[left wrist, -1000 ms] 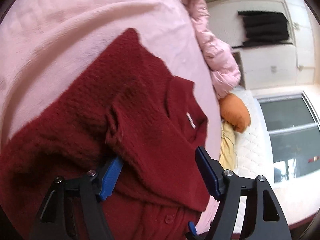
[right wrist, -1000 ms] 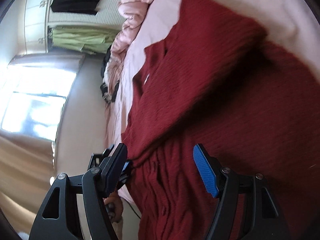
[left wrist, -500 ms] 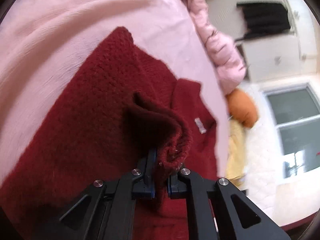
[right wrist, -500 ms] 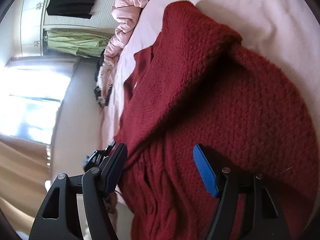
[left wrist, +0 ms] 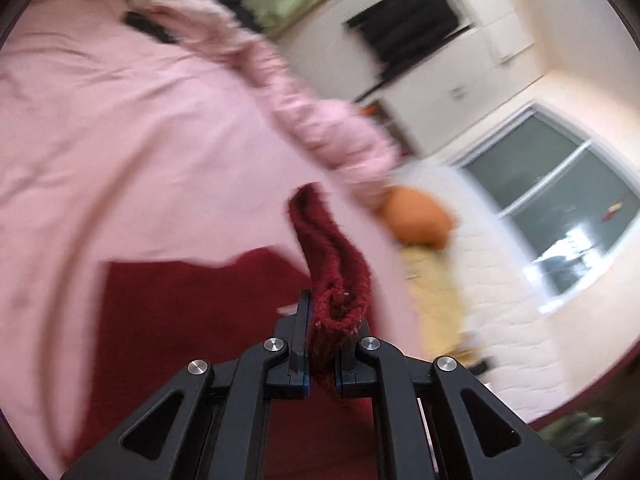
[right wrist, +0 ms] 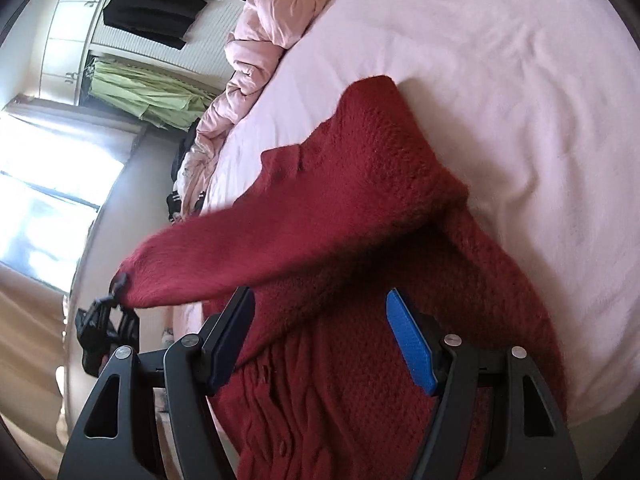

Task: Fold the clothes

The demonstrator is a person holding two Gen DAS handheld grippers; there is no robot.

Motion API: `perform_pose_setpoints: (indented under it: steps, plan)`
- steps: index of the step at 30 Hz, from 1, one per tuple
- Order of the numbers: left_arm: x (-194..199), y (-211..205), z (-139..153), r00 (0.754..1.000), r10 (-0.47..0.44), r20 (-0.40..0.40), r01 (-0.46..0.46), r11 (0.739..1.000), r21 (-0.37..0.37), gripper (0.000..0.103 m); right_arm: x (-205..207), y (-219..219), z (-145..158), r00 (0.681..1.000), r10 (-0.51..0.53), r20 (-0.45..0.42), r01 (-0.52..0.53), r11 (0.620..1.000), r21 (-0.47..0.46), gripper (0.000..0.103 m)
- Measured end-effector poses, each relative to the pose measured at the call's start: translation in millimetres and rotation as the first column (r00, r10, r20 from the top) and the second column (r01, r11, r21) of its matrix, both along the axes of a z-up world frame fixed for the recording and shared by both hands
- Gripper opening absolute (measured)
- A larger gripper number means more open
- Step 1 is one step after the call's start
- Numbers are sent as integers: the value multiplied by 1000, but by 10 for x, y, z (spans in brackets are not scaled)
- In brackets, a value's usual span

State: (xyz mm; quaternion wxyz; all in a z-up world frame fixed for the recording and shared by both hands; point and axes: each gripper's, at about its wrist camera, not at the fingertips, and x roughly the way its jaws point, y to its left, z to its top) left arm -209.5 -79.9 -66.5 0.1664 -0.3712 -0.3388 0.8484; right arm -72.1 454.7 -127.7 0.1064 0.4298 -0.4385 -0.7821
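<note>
A dark red knit cardigan (right wrist: 380, 208) lies on the pink bed sheet (right wrist: 500, 80). My left gripper (left wrist: 324, 320) is shut on the cuff of its sleeve (left wrist: 328, 248), which it holds up off the bed; the cardigan's body (left wrist: 180, 320) lies below. In the right wrist view that sleeve (right wrist: 240, 252) stretches out to the left, ending at the left gripper (right wrist: 108, 320). My right gripper (right wrist: 320, 308) hovers open just above the buttoned front, with nothing pressed between its blue pads.
A crumpled pink duvet (left wrist: 312, 120) runs along the far side of the bed, with an orange cushion (left wrist: 416, 216) and a yellow cloth beside it. Beyond stand a white wardrobe (right wrist: 152, 12) with dark and green clothes, and a window (left wrist: 560, 200).
The left gripper closed on the sleeve cuff, then rose and rolled, pulling the sleeve off the cardigan and out sideways. The right gripper drifted a little and stayed open.
</note>
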Motion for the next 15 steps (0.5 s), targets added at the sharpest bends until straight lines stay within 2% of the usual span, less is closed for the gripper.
perform_pose_setpoints:
  steps: [2,4,5,7,10,12,13,15]
  plan:
    - [20,-154,-484,991,23,136,-14,998,-60,8,9,-19,-39,1000,3,13,-4,1000,13,69]
    - [47,-288,-978,964,34,265,-10,996,-88,8,10,-48,-71,999,5,33,-7,999,53,69]
    - [110,-329,-1079,964,21,264,-5,998,-62,8,6,-62,-60,999,6,35,-8,997,75,69]
    - [176,-377,-1074,973,20,230,-12,999,-37,9,-11,-85,38,1000,7,9,-8,992,124,69]
    - [133,-267,-995,976,16,217,5,996,-94,9,-99,-145,388,994,23,-111,6,968,251,68]
    - [121,-205,-952,978,8,208,20,991,-131,9,-306,-239,610,985,54,-165,14,922,386,67]
    - [138,-200,-946,980,9,200,19,990,-138,9,-410,-286,721,979,73,-190,21,892,451,62]
    - [154,-218,-952,980,19,196,7,992,-129,9,-635,-395,767,975,119,-188,9,825,565,58]
